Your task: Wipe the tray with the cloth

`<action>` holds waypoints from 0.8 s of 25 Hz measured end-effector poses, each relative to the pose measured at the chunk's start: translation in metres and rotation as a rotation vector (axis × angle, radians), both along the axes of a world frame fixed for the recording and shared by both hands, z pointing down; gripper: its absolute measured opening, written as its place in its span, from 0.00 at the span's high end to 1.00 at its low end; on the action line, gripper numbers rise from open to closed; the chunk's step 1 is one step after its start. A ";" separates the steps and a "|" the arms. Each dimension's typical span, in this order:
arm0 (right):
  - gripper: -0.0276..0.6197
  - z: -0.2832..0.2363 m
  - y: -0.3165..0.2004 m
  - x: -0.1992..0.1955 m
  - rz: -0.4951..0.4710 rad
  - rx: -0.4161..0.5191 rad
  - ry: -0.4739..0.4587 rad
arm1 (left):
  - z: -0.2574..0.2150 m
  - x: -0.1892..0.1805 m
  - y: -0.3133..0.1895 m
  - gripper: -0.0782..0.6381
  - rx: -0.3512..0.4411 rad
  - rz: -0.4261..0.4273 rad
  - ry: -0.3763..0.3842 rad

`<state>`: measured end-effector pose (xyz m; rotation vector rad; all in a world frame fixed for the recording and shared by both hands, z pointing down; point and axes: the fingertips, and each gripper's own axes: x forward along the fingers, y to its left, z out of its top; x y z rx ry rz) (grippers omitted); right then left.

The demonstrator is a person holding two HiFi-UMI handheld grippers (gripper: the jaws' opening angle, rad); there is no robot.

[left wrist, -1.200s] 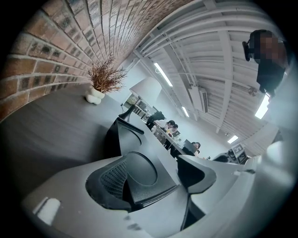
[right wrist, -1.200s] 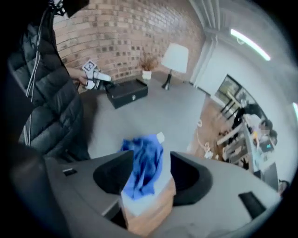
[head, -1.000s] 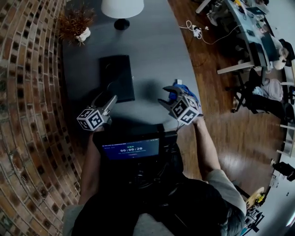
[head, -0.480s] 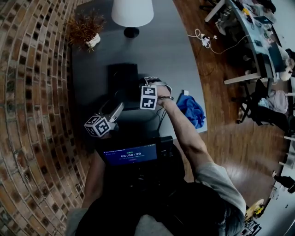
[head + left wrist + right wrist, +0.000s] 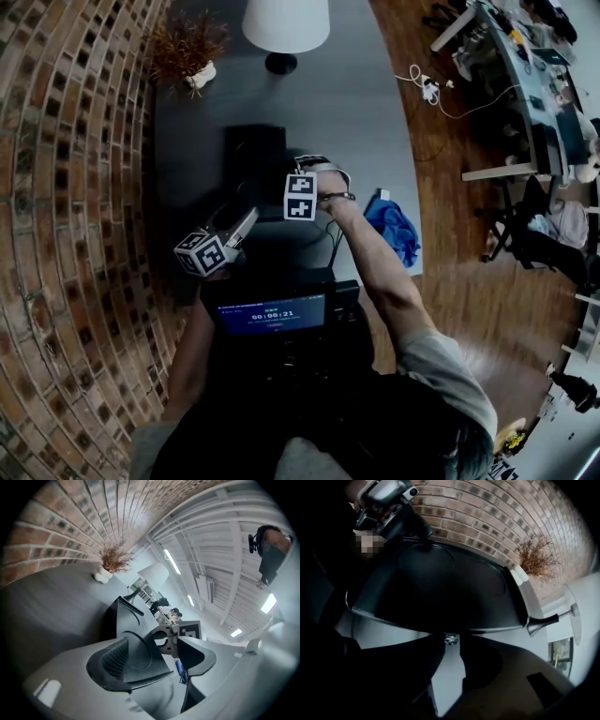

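Crumpled blue cloth (image 5: pixel 394 230) left on the grey bench (image 5: pixel 366 112), your right hand-held gripper (image 5: pixel 450 641) now pinches the black plastic tray (image 5: pixel 253 155) by its rim, left hand-held gripper (image 5: pixel 157 649) closing but apart: wiping seems paused.

A brick wall (image 5: pixel 75 206) is running along the left side of the grey counter (image 5: pixel 366 122). A white-shaded lamp (image 5: pixel 286 23) and a dried plant (image 5: pixel 187 47) in a white pot are standing at the far end. A cable (image 5: pixel 427 89) is lying on the wooden floor (image 5: pixel 459 244), with cluttered desks (image 5: pixel 525 75) and a chair (image 5: pixel 539 239) standing beyond. A small screen (image 5: pixel 272 314) is glowing by the near edge.
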<state>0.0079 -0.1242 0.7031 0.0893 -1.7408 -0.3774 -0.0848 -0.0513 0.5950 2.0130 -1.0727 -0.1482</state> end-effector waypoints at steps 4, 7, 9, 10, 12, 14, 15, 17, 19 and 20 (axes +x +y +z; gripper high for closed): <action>0.82 0.000 -0.003 0.006 0.006 0.010 0.040 | 0.002 0.014 0.006 0.45 0.000 0.053 -0.027; 0.82 0.000 -0.005 0.020 -0.016 0.043 0.067 | 0.001 0.014 0.006 0.45 0.001 0.065 -0.026; 0.82 0.000 -0.010 0.041 -0.016 0.066 0.101 | 0.001 0.016 0.007 0.45 0.006 0.083 -0.040; 0.82 0.001 -0.012 0.055 -0.010 0.073 0.118 | 0.001 0.017 0.008 0.45 0.006 0.091 -0.047; 0.82 0.004 -0.017 0.086 0.010 0.082 0.149 | 0.002 0.018 0.010 0.45 0.009 0.105 -0.060; 0.82 0.008 -0.022 0.117 0.031 0.082 0.177 | 0.003 0.018 0.011 0.45 0.014 0.119 -0.076; 0.82 0.009 -0.023 0.127 0.036 0.077 0.175 | 0.003 0.018 0.012 0.45 0.019 0.127 -0.087; 0.82 0.010 -0.023 0.132 0.032 0.065 0.158 | 0.002 0.021 0.012 0.45 0.030 0.150 -0.120; 0.82 0.012 -0.022 0.131 0.034 0.061 0.155 | 0.002 0.026 0.013 0.45 0.041 0.178 -0.161; 0.82 0.013 -0.022 0.129 0.047 0.057 0.149 | 0.001 0.028 0.014 0.45 0.046 0.191 -0.180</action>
